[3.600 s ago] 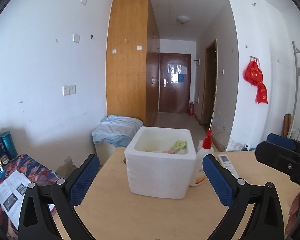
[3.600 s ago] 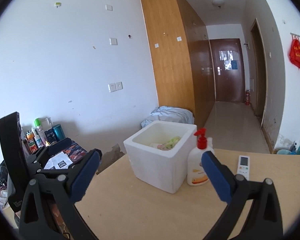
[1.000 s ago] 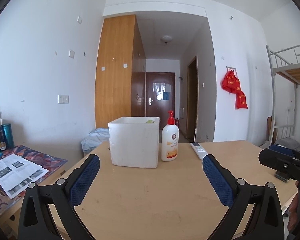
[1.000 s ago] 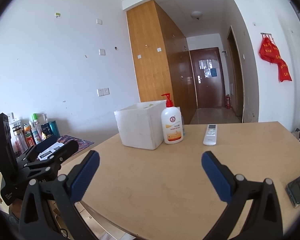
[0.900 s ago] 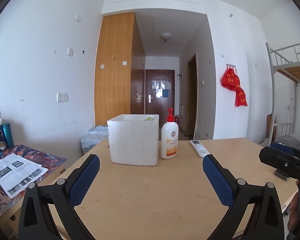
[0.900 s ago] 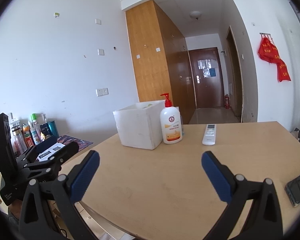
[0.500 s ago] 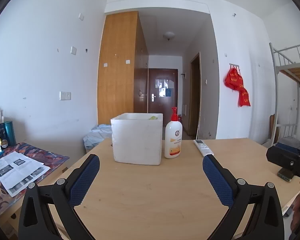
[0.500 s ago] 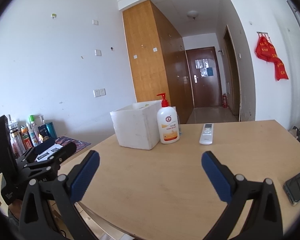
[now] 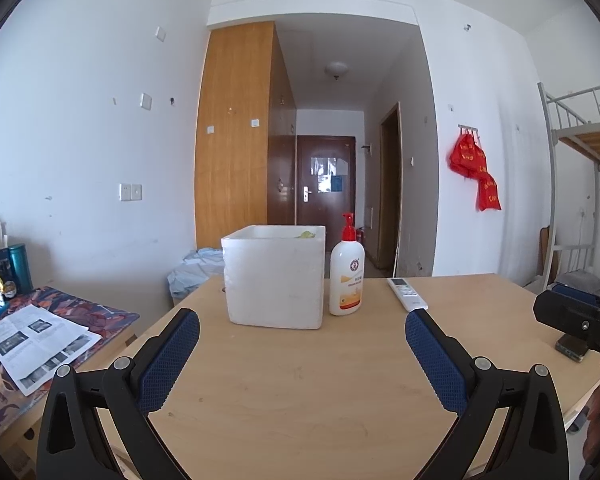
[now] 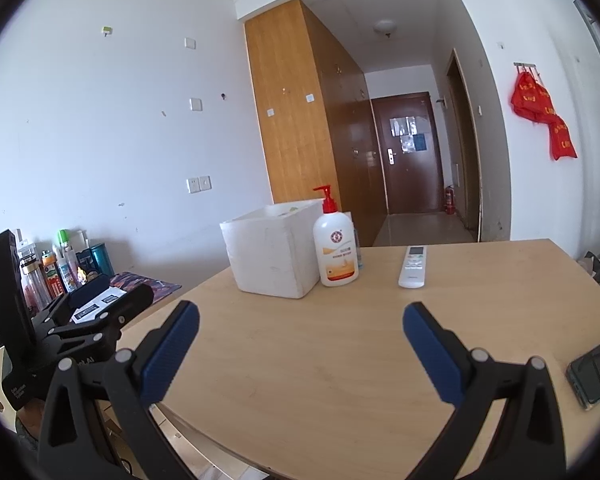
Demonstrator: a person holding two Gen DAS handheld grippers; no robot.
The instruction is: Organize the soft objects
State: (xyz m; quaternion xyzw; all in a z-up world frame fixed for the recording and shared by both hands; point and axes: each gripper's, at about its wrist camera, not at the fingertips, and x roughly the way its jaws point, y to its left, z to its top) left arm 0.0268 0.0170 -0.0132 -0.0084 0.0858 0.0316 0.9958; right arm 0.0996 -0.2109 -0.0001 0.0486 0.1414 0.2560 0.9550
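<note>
Near end first: my left gripper (image 9: 302, 330) and right gripper (image 10: 301, 320) both spread wide, nothing held, low over bare table (image 9: 300, 380). White foam box (image 9: 275, 276) dead ahead, well apart, left one lined up straighter. Soft stuff: only greenish scrap (image 9: 306, 235) poking above rim, probably toy, can't see rest. Pump bottle (image 9: 346, 270) just beside box.

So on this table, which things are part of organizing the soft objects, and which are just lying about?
Part of the job:
- white foam box
- greenish soft item just showing above its rim
- left gripper and right gripper, both open and empty

Lying about:
- pump bottle
- remote control
- phone
- leaflet on the side table
</note>
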